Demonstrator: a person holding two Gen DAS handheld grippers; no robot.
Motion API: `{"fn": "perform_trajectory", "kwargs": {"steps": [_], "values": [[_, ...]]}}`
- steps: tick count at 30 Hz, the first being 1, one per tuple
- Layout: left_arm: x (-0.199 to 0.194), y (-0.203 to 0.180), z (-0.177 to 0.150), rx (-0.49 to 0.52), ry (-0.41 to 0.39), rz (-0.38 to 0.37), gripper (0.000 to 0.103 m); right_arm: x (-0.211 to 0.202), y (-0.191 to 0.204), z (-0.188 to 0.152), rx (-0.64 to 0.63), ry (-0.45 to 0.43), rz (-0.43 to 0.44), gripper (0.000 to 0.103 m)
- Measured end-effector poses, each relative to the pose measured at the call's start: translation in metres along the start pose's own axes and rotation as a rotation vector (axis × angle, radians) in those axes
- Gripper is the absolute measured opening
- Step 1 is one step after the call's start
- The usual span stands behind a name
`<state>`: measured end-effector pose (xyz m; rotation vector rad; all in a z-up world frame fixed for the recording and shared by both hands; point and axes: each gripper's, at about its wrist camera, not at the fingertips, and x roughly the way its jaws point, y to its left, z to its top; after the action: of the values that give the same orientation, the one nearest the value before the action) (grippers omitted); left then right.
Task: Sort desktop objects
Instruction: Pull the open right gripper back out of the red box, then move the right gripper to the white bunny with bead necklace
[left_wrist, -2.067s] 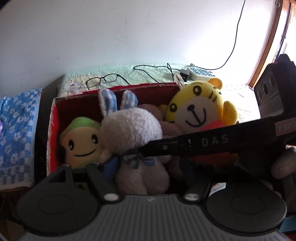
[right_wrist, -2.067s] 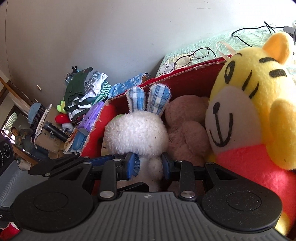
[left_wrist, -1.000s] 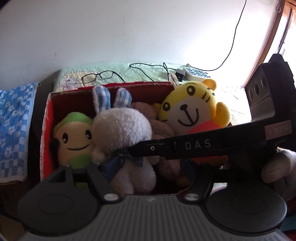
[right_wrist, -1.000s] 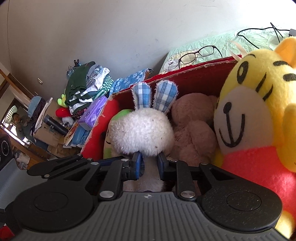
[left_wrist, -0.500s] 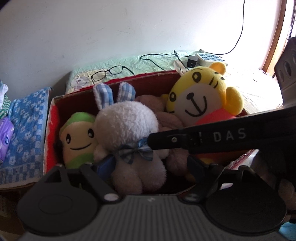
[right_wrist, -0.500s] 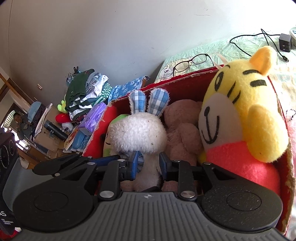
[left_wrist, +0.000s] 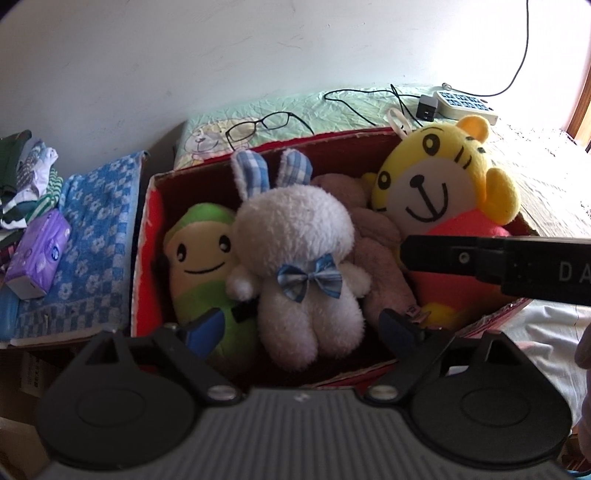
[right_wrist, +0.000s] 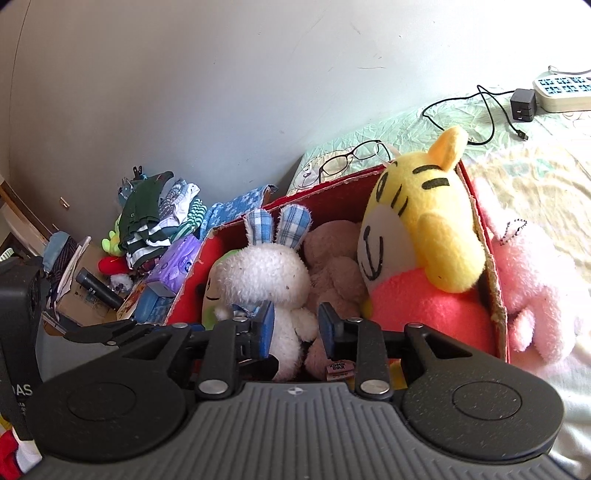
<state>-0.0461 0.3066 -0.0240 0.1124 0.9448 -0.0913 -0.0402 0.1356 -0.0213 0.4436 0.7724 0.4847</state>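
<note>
A red cardboard box (left_wrist: 147, 258) holds a green and yellow plush (left_wrist: 199, 266), a white rabbit (left_wrist: 295, 236) with checked blue ears, a brown bear (left_wrist: 373, 243) and a yellow tiger (left_wrist: 439, 184) in a red shirt. The rabbit sits upright among the others. My left gripper (left_wrist: 303, 328) hangs over the box's near edge with its jaws opening wide; the rabbit's legs lie between them, untouched. My right gripper (right_wrist: 297, 328) stands narrowly open, drawn back from the rabbit (right_wrist: 266, 273), its pads clear of the plush. Its black body (left_wrist: 498, 266) crosses the left wrist view in front of the tiger.
A pink plush (right_wrist: 535, 295) lies outside the box's right wall. Glasses (left_wrist: 258, 125), a charger (left_wrist: 426, 107) and a power strip (left_wrist: 465, 101) lie on the green cloth behind. A blue towel (left_wrist: 92, 236), a purple tissue pack (left_wrist: 37, 254) and piled clothes (right_wrist: 155, 218) sit to the left.
The right gripper has let go of the rabbit and drawn back to the right. The left jaws have spread much wider and the left gripper has tipped downward. The rabbit stays seated in the box.
</note>
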Motion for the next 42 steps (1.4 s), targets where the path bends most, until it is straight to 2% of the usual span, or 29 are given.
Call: {"fn": "perform_trajectory", "kwargs": {"steps": [6,12,26,37,42], "values": [[-0.003,-0.003,0.000,-0.004,0.004,0.028,0.092,-0.011,0.002,-0.009,-0.013,-0.015,-0.024,0.030],[-0.007,-0.007,-0.001,-0.017,0.005,0.069,0.092,-0.013,-0.003,-0.010,-0.001,-0.003,-0.011,0.030],[-0.006,-0.027,0.004,-0.092,0.034,0.185,0.097,-0.027,-0.019,-0.001,-0.049,0.054,0.085,0.030],[-0.013,-0.047,0.006,-0.117,0.032,0.254,0.098,-0.044,-0.046,0.008,-0.038,0.062,0.164,0.030],[-0.016,-0.046,0.003,-0.159,0.030,0.282,0.098,-0.059,-0.060,0.010,-0.028,0.042,0.211,0.032]]}}
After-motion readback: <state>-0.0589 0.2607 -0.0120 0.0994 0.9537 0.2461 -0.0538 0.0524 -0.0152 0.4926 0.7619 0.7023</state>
